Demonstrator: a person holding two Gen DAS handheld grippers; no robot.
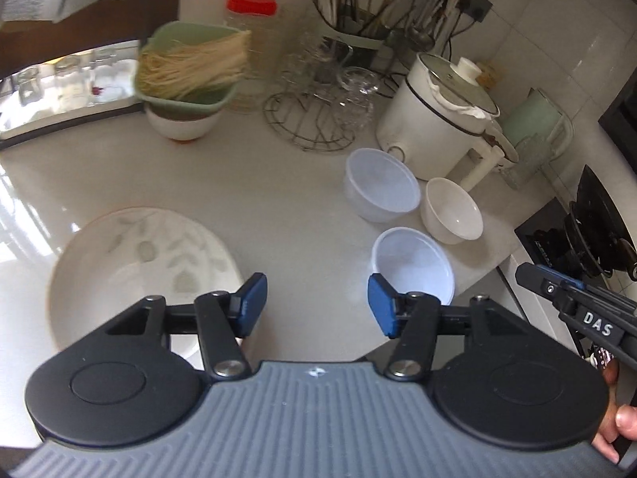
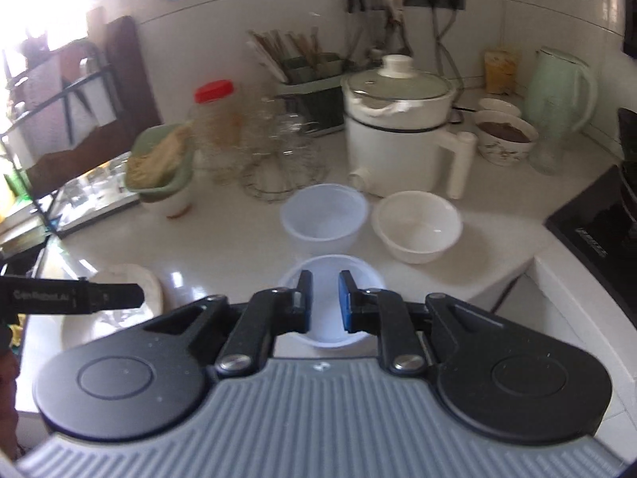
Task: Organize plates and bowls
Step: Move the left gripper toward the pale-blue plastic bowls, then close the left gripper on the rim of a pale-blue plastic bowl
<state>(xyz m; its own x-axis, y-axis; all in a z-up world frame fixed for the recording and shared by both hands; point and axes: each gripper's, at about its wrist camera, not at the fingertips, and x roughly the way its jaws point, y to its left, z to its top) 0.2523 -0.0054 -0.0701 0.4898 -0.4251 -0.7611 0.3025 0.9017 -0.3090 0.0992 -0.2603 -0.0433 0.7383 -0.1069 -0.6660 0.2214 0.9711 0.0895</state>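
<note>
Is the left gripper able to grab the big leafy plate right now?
Probably yes. The left gripper is open, and the leafy plate lies just beside it on the counter, with nothing between them.

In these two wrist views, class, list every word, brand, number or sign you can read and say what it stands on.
"DAS": white letters on the right gripper, on its black body at the right edge of the left wrist view.
Pale print on the left gripper, right wrist view: blurred, perhaps "GenRobot.AI", not certain.
White marking on the black stove: too blurred to read.
Nothing else carries legible text.
</note>
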